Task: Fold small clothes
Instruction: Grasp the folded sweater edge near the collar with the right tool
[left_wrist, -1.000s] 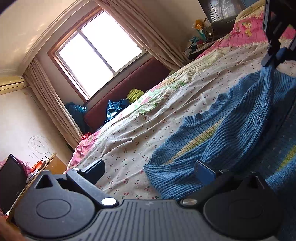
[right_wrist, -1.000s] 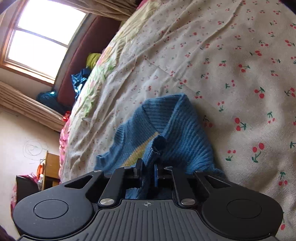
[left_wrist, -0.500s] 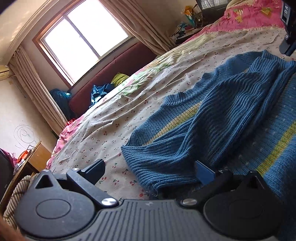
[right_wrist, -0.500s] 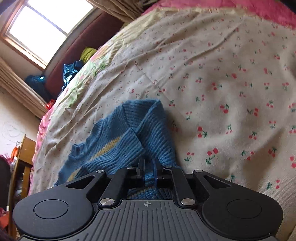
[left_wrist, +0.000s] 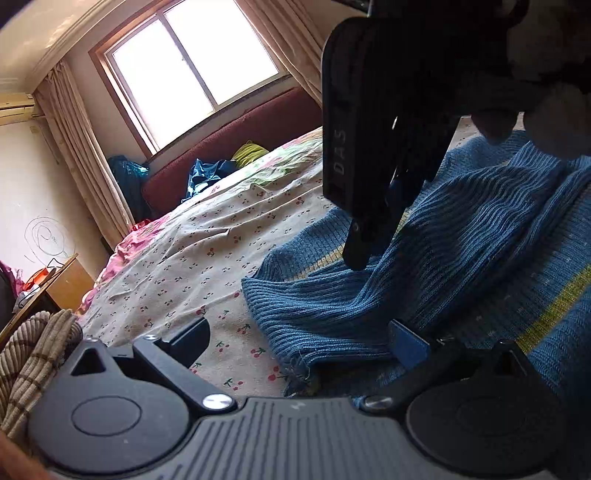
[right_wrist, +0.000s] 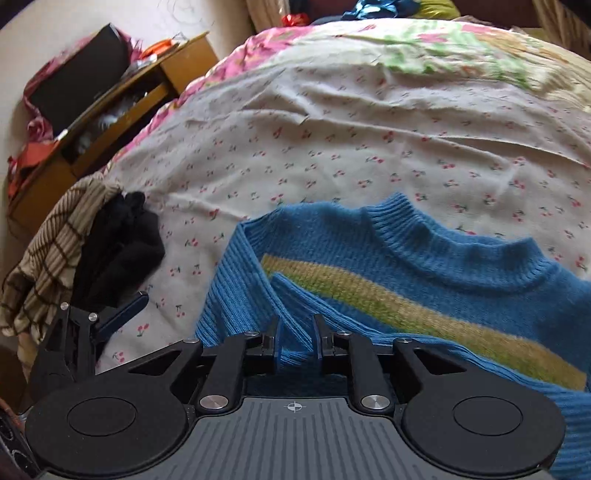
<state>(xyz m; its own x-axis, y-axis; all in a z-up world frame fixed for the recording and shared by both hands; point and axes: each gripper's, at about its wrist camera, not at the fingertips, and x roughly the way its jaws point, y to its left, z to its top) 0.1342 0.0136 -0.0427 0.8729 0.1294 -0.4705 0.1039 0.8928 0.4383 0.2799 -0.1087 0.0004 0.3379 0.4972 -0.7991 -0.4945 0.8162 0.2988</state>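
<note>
Cherry-print bedsheet (right_wrist: 332, 147) bears sweater (right_wrist: 424, 258) (socks (right_wrist: 125, 243) beside).

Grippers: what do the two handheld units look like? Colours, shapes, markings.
Both match: black plastic, two round discs flanking a ribbed grey centre plate, silver screws at the linkage pivots, blue pads on black fingers. The right gripper has a crosshair mark on its plate and "DAS" on its side. The left gripper looks the same.

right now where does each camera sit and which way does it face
Left wrist: sits on the left gripper, low over the bed, facing the window; the right gripper hangs ahead.
Right wrist: sits on the right gripper, angled down at the blue sweater; its jaws are opening around a sleeve fold.
Shared: sweater, bed, left gripper.
</note>
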